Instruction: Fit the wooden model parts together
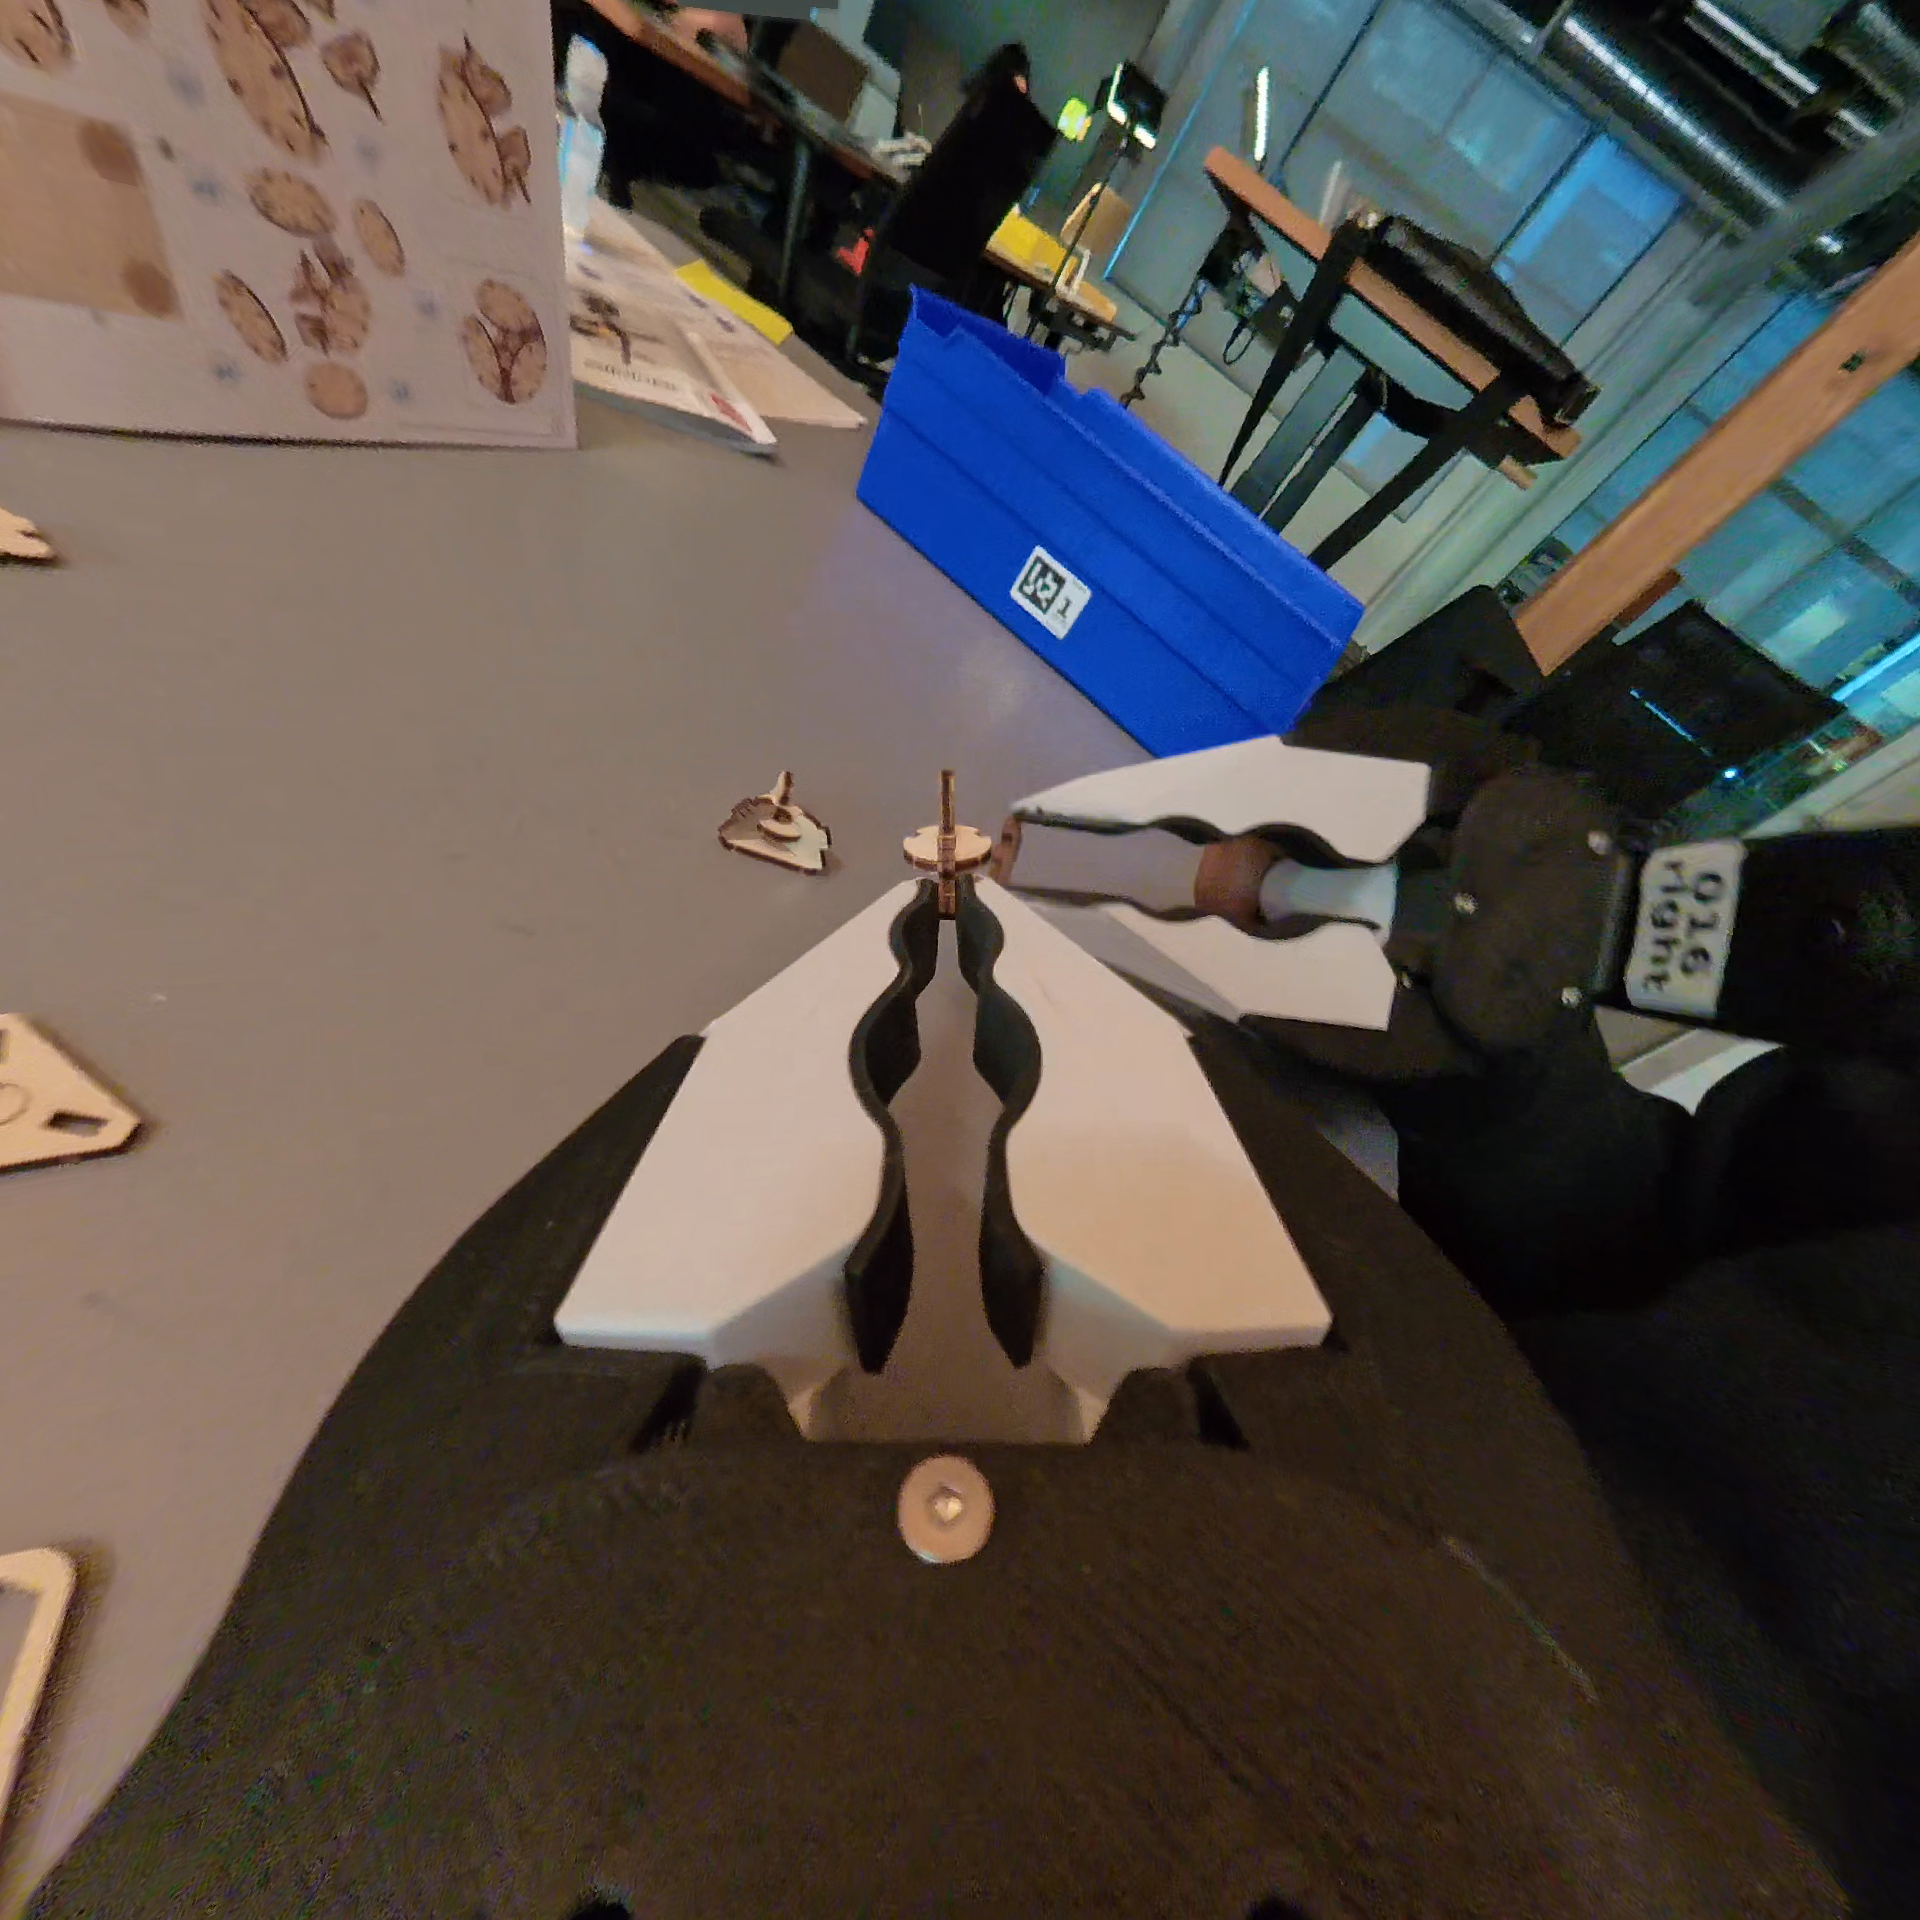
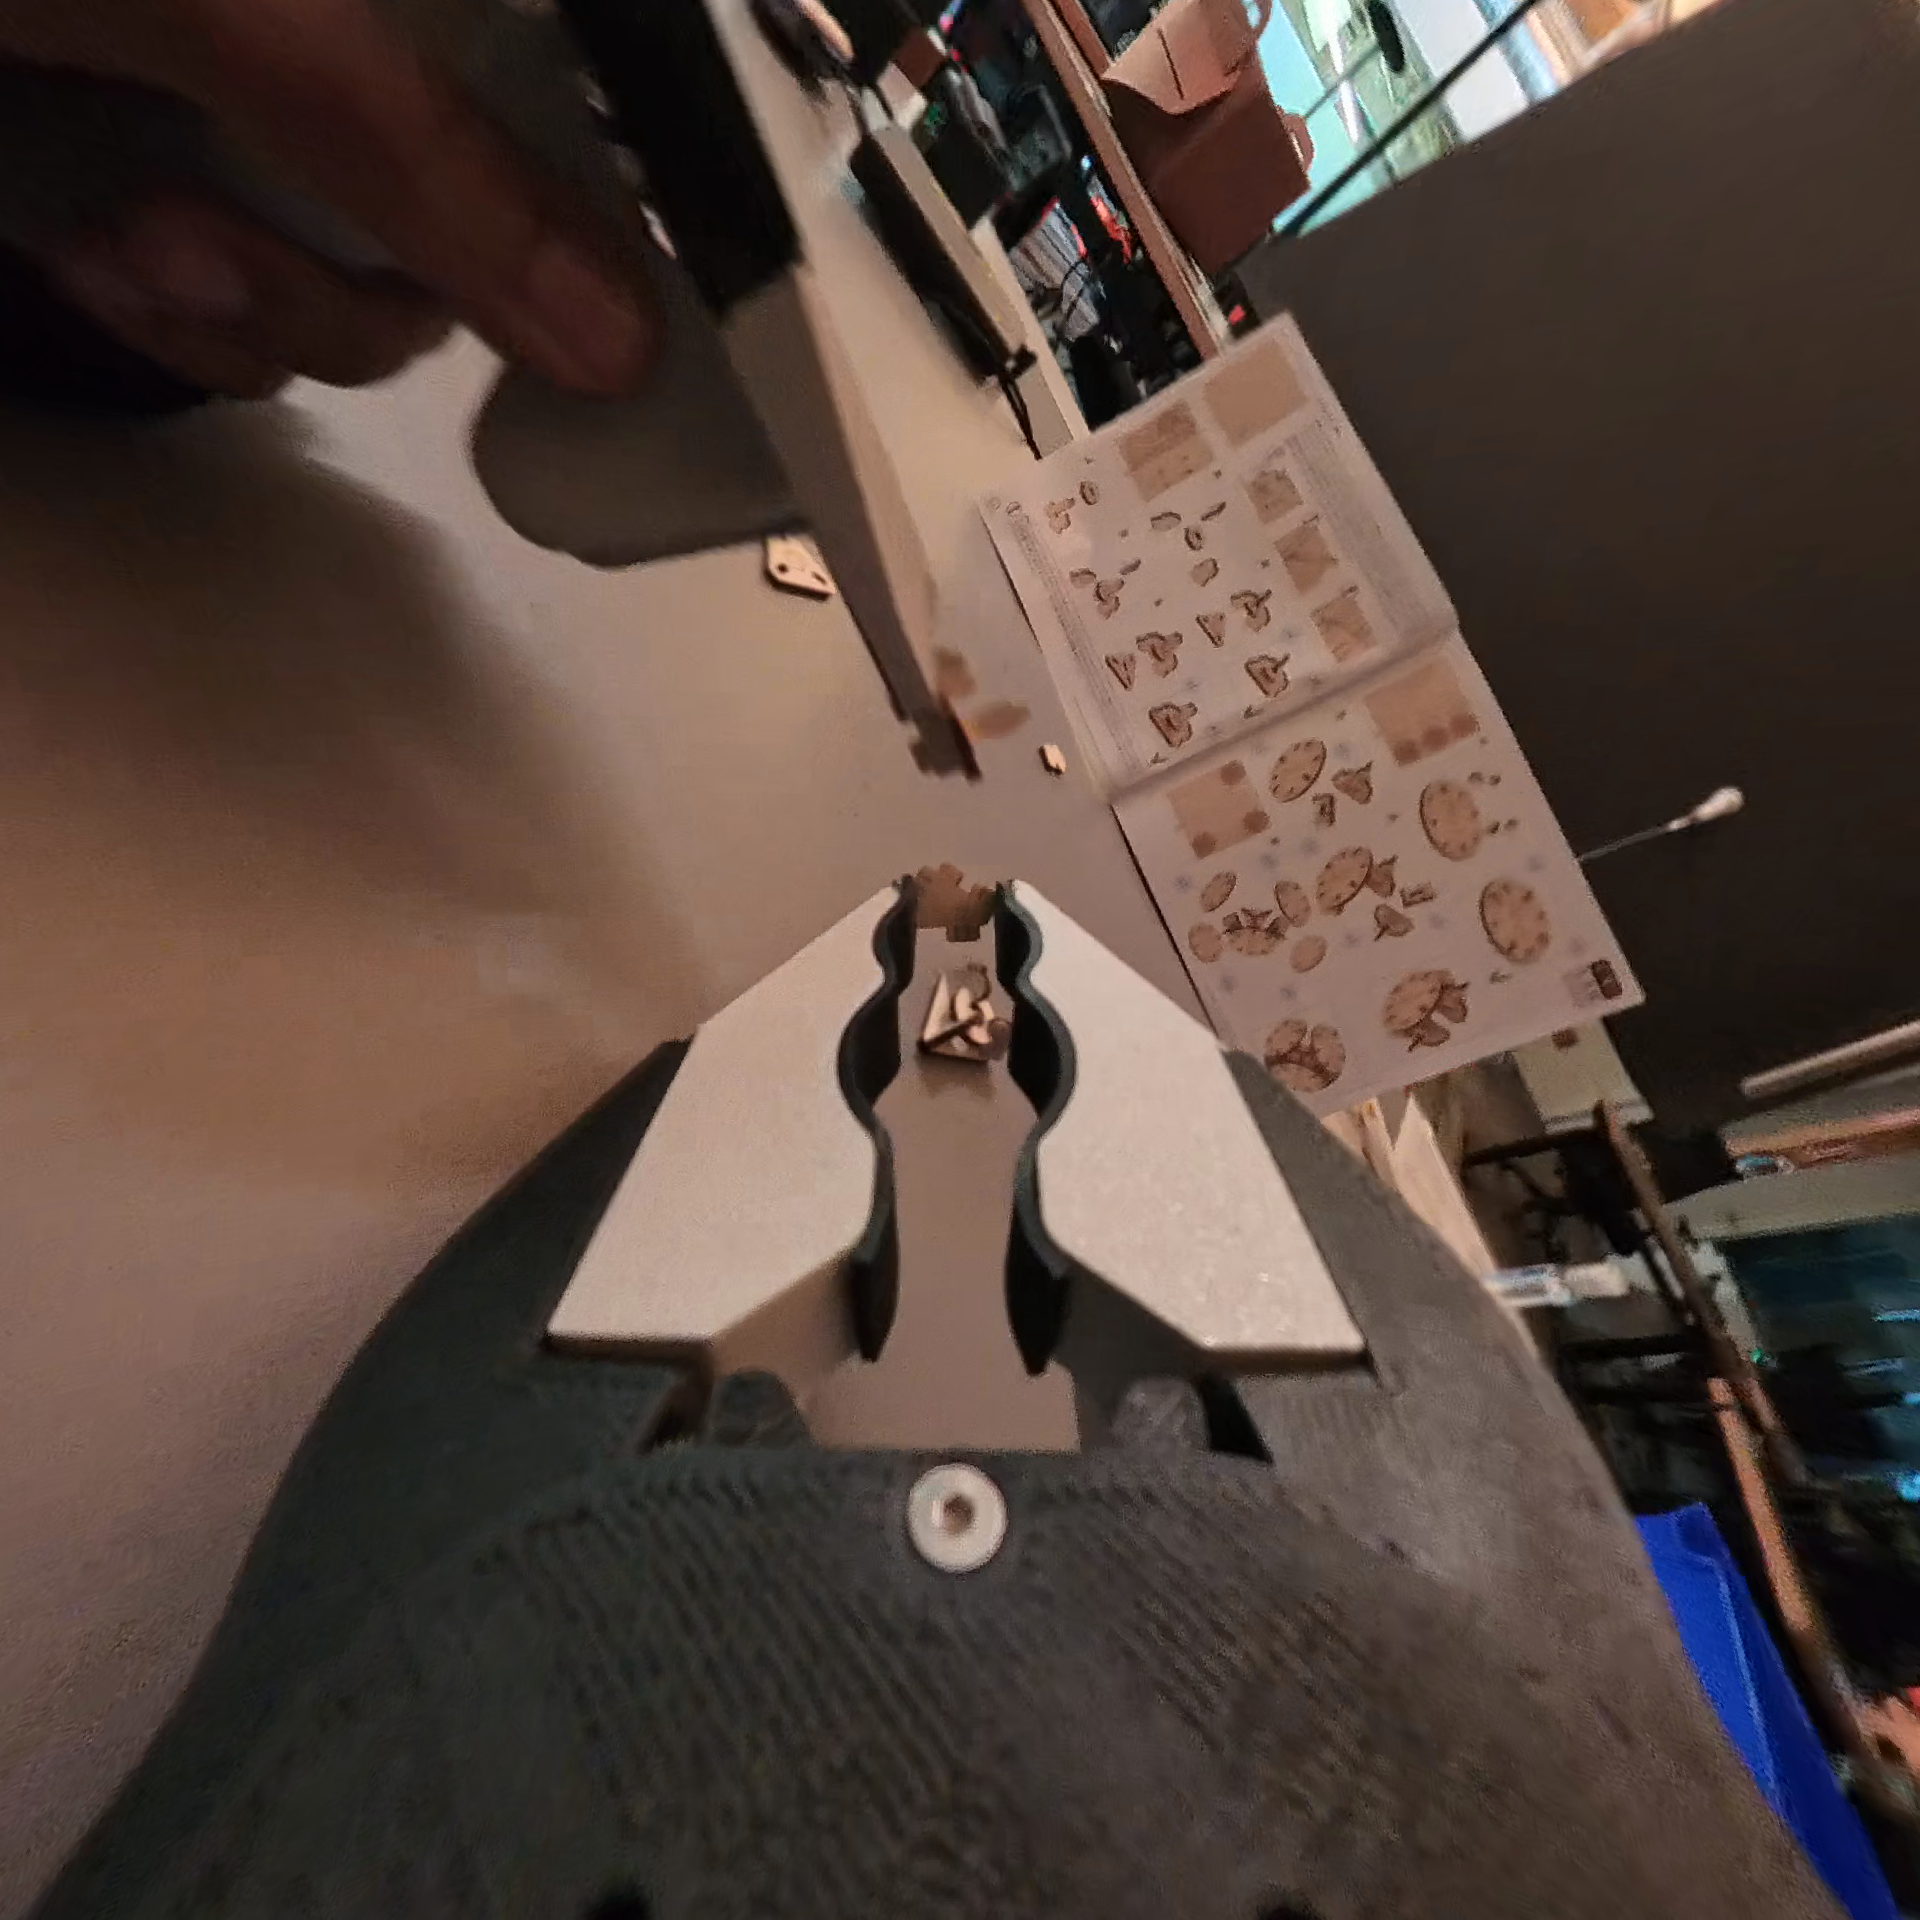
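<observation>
My left gripper is shut on a thin wooden pin that stands upright out of its tips, with a small round wooden disc threaded on it. My right gripper is shut on a small notched wooden piece, with both pads against its edges. In the left wrist view the right gripper comes in from the right, and its piece sits just beside the disc. The left gripper shows blurred in the right wrist view. A small wooden assembly lies on the grey table, also seen between my right fingers.
A blue bin stands behind the grippers. A picture instruction sheet lies at the far left, also in the right wrist view. Flat wooden plates lie at the left edge. A hand holds the left gripper.
</observation>
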### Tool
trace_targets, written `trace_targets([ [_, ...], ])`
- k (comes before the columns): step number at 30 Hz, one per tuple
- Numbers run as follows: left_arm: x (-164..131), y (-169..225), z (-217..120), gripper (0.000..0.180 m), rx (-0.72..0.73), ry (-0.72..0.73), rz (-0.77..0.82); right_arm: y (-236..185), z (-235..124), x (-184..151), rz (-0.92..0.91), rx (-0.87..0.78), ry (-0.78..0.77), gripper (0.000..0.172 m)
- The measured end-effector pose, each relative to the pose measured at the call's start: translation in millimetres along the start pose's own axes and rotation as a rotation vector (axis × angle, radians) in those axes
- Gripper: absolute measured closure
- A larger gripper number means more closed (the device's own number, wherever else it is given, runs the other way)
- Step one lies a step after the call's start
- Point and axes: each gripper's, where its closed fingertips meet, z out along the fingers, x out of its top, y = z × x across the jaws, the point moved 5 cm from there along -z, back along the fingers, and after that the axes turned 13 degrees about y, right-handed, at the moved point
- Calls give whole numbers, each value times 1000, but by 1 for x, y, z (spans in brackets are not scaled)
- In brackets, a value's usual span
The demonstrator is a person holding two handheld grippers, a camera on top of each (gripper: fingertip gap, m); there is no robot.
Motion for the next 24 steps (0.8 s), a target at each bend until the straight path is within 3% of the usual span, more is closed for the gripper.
trace_targets([
  [3,-6,2,14,180,-4,-21,-22,-18,-2,1,42,102,1,158],
  [9,-8,5,20,180,-12,-18,-42,0,-14,5,103,25,91,158],
  [20,-18,8,16,180,-179,-58,-358,-3,-13,6,179,81,141,158],
  [24,-20,10,16,180,-200,-74,-361,-3,-14,6,162,77,144,158],
])
